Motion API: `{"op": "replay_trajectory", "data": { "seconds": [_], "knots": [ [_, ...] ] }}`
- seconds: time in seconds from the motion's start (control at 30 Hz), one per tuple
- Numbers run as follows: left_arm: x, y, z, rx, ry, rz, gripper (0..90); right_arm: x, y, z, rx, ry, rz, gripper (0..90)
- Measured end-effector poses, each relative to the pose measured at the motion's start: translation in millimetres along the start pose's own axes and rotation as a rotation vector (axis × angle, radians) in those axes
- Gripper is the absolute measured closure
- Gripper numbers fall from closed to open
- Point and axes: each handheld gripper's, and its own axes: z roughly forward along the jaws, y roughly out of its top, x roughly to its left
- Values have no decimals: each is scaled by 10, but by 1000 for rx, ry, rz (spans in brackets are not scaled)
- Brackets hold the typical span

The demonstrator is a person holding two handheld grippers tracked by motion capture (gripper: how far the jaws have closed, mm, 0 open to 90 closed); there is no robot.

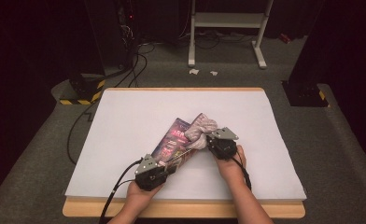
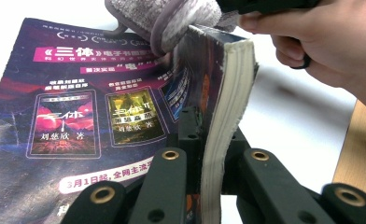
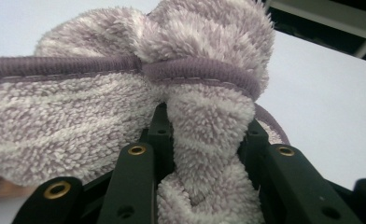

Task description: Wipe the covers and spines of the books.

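A paperback book (image 1: 174,137) with a purple cover lies open on the white sheet (image 1: 125,140) near the table's front. In the left gripper view its cover (image 2: 78,116) lies flat to the left and its page block (image 2: 230,84) stands on edge. My left gripper (image 1: 171,163) (image 2: 211,135) is shut on that page block. A fluffy lilac-grey cloth (image 1: 200,128) (image 2: 172,18) rests against the top of the pages. In the right gripper view the cloth (image 3: 102,116) is bunched, and my right gripper (image 1: 204,140) (image 3: 204,126) is shut on a fold of it.
The wooden table edge (image 1: 181,210) runs along the front, under the person's forearms. On the floor beyond stand a black base with yellow-black tape (image 1: 80,91), cables (image 1: 78,126), a white frame (image 1: 228,28) and a dark stand (image 1: 307,91).
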Motion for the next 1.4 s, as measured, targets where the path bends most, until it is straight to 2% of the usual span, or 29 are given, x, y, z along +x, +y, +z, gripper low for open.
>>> {"op": "replay_trajectory", "data": {
  "seconds": [0.3, 0.37, 0.47, 0.57, 0.63, 0.73, 0.87, 1.0, 1.07, 1.17, 1.33, 1.4],
  "knots": [
    [8, 6, -12, -5, 2, 2, 836, -317, -30, 210, 76, -90, 27, 664],
    [9, 5, -13, -8, 2, 1, 836, -389, -57, 261, 88, -101, 50, 663],
    [14, 5, -18, -8, 0, 1, 836, -405, -77, 288, 94, -98, 50, 663],
    [13, 5, -22, -11, -1, 1, 836, -361, -63, 255, 79, -108, 33, 660],
    [13, 4, -23, -12, -1, 1, 836, -324, -38, 200, 50, -111, 24, 659],
    [8, 2, -22, -12, 1, 0, 835, -263, -4, 129, 20, -99, 13, 660],
    [11, 4, -25, -13, -1, -1, 836, -130, 2, 83, 17, -76, -25, 660],
    [11, 3, -24, -12, 0, 0, 836, -33, -14, 43, 6, -81, -50, 662],
    [8, -2, -14, -6, -2, 3, 835, -2, -21, 9, -11, -48, -48, 662],
    [7, -1, -14, -7, -1, 2, 836, 106, 9, -61, -35, -17, -76, 663],
    [11, 3, -18, -9, 0, -2, 835, 341, 75, -198, -83, 56, -93, 663],
    [11, 2, -18, -9, 0, -2, 836, 448, 89, -252, -99, 73, -117, 662]
  ]
}}
